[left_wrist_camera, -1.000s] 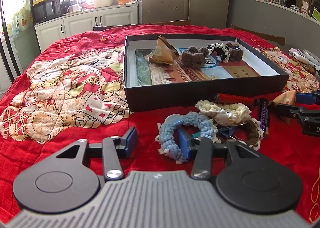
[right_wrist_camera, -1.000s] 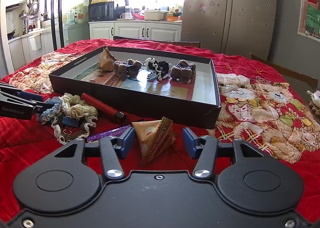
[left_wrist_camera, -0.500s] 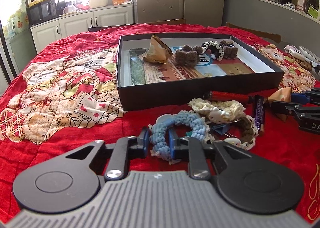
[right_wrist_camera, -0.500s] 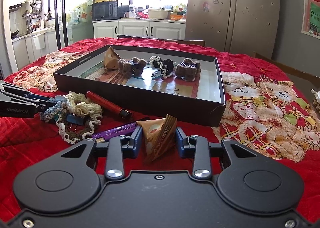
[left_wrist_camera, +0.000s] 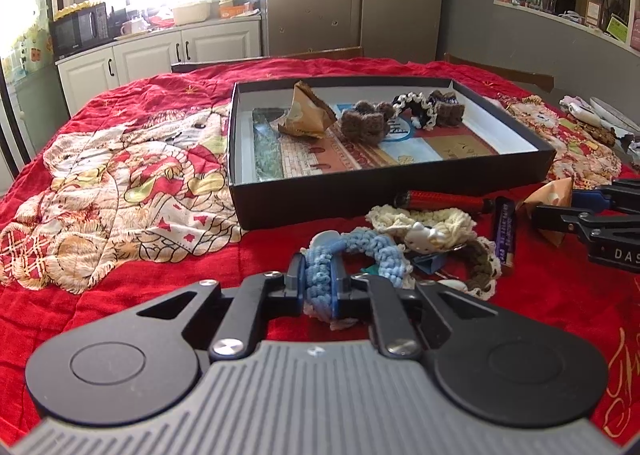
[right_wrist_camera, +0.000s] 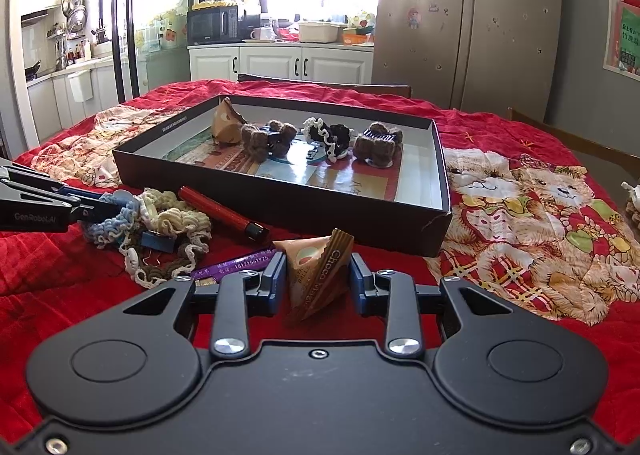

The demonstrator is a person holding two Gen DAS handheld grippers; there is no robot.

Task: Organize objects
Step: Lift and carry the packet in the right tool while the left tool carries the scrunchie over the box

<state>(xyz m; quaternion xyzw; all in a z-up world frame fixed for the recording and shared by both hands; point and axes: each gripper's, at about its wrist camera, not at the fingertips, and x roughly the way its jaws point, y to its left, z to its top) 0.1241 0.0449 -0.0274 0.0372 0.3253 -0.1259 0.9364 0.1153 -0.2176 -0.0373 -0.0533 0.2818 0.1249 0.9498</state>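
Left gripper (left_wrist_camera: 319, 284) has just closed its jaws tight on the blue crocheted scrunchie (left_wrist_camera: 352, 255), which lies on the red blanket (left_wrist_camera: 120, 295) in front of the black box (left_wrist_camera: 360, 195), touching a cream scrunchie (left_wrist_camera: 424, 221). Right gripper (right_wrist_camera: 319, 283) is closed about a triangular brown "Choco" packet (right_wrist_camera: 316, 275), its pads seemingly pressing the sides, also just before the box, near a red tube (right_wrist_camera: 220, 213).
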